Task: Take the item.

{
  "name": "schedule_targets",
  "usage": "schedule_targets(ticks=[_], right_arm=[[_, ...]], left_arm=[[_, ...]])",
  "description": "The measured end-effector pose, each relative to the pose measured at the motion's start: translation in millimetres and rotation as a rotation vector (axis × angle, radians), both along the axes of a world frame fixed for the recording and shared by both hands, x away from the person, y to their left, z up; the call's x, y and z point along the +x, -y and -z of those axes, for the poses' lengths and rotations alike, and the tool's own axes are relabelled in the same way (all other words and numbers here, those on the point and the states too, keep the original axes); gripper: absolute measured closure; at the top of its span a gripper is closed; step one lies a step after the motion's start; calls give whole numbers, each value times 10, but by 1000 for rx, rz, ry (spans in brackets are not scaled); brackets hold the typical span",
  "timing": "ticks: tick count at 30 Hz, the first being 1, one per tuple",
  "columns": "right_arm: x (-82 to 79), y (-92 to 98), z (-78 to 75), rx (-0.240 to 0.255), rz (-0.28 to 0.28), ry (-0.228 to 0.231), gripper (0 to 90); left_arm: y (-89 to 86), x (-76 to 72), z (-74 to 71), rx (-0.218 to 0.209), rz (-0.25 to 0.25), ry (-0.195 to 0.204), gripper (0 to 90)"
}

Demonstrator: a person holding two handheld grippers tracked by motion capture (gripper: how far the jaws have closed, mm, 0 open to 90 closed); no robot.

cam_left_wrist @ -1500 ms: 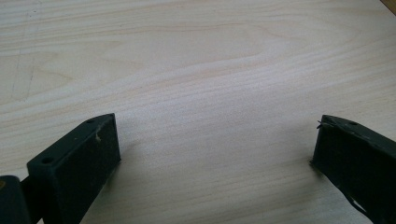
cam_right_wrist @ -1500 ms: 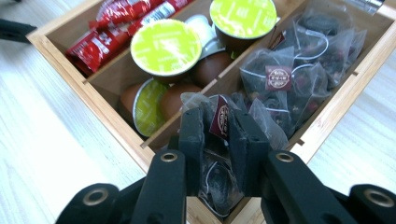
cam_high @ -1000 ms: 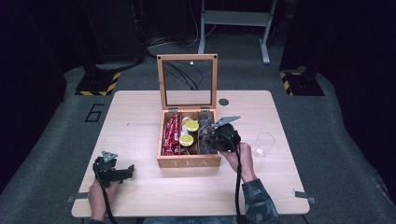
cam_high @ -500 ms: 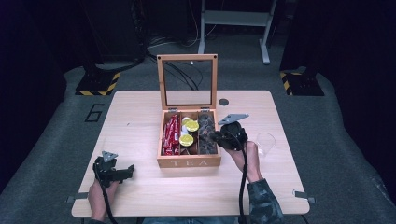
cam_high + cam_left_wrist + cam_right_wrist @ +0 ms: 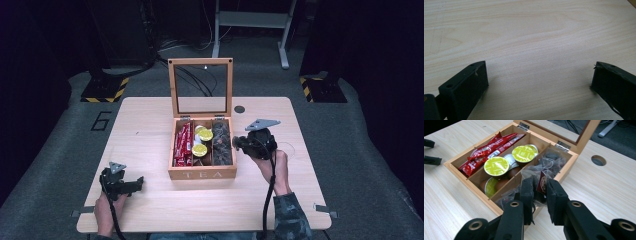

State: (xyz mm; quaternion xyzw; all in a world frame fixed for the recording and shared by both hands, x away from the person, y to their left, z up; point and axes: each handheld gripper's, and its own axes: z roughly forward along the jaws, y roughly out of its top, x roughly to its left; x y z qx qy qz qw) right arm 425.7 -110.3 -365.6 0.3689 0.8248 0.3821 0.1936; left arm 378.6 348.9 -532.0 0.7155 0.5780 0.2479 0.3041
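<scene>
Our right hand-held gripper (image 5: 539,192) is clamped on a clear tea bag packet (image 5: 541,183) by its dark red tag, holding it just above the right compartment of the wooden tea box (image 5: 202,174), beside the yellow-lidded capsules (image 5: 496,166) and red sachets (image 5: 490,147). Our left hand-held gripper (image 5: 539,75) rests wide apart over the bare counter (image 5: 531,37).

The place looks like a lab or test studio. A pale wooden worktop (image 5: 150,125) stands alone on grey carpet. Behind it are yellow-and-black hazard-striped stand bases (image 5: 102,92), loose black cables (image 5: 185,42) and a grey metal frame (image 5: 250,22), all amid dark surroundings.
</scene>
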Motion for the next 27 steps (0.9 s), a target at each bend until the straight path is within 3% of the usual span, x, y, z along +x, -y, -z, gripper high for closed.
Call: schedule_targets(ticks=[27], right_arm=[[-97, 523, -108, 9, 132, 32, 760]], left_arm=[[0, -1, 0, 0, 0, 1, 3]])
